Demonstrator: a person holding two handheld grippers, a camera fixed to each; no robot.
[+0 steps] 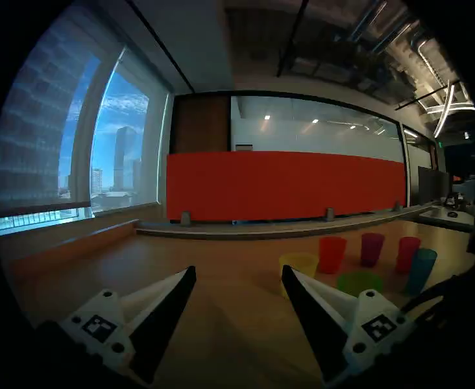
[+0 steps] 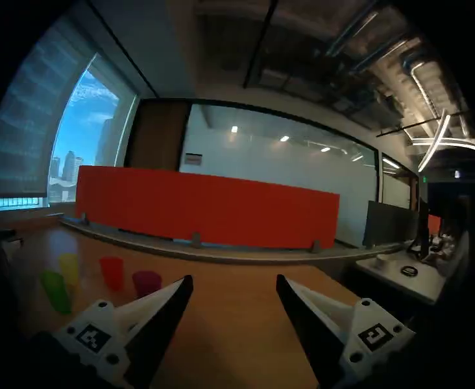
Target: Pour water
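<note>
Left gripper (image 1: 237,271): jaws standing wide apart, gripping nothing, hovering over wooden table (image 1: 224,337). Cups sitting ahead, to its right. Yellow cup (image 1: 299,264) nearest, partly hidden behind right fingertip. Beyond it: red cup (image 1: 332,254), purple cup (image 1: 372,249), second red cup (image 1: 408,253), teal cup (image 1: 422,271), with green cup (image 1: 359,282) in front. Water inside: cannot tell. Right gripper (image 2: 234,280): jaws likewise spread wide, holding nothing. In right gripper view, cups standing left of its left finger. Orange partition (image 1: 283,185) running along table's far edge.
</note>
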